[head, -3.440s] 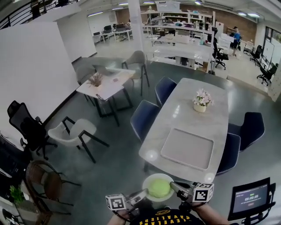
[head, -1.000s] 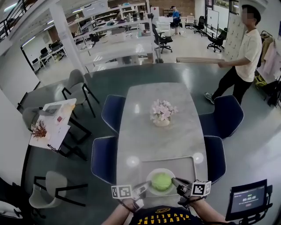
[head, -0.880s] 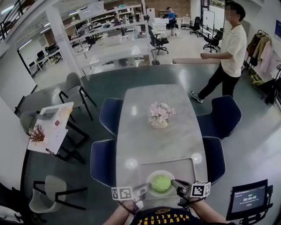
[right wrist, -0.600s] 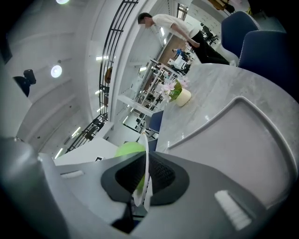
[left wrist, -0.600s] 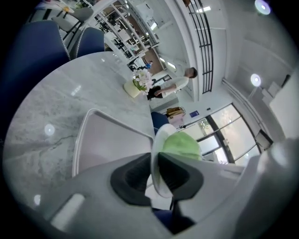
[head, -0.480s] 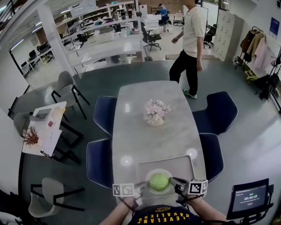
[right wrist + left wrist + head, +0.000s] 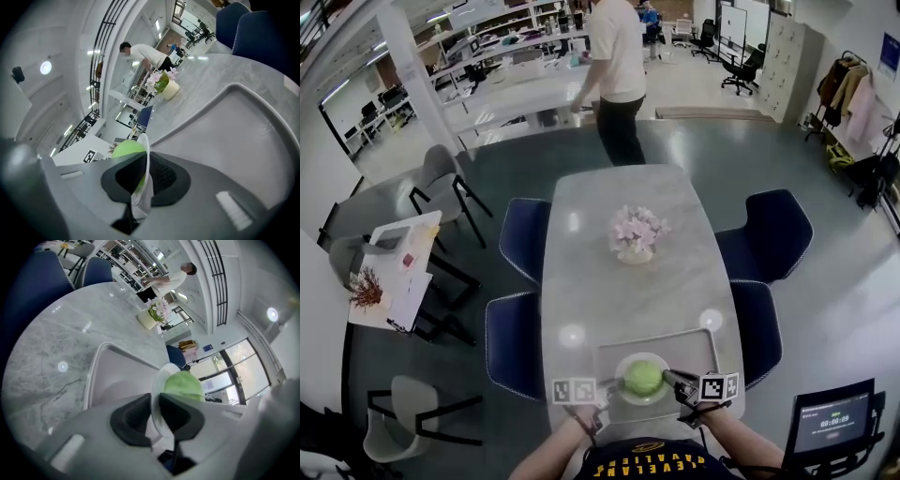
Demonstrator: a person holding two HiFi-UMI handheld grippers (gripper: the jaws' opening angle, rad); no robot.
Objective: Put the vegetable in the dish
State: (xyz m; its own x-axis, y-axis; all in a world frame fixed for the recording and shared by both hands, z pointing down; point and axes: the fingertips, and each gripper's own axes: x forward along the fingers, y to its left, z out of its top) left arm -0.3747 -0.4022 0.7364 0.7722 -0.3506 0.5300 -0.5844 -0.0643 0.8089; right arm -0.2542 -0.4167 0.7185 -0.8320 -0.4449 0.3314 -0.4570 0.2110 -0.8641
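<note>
The dish (image 7: 625,396) is clamped at opposite rims by left tongs (image 7: 607,383) and right tongs (image 7: 671,378). The vegetable (image 7: 643,377) is held inside, above the tray (image 7: 705,343). The dish is judged rigid and breakable; the round vegetable may roll.

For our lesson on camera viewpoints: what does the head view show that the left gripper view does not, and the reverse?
Head view only: the screen and the small side table. Left gripper view only: the left gripper, its fingers plainly shut on the dish rim. Both: the vegetable in the dish, the tray, the flowers, a person.
</note>
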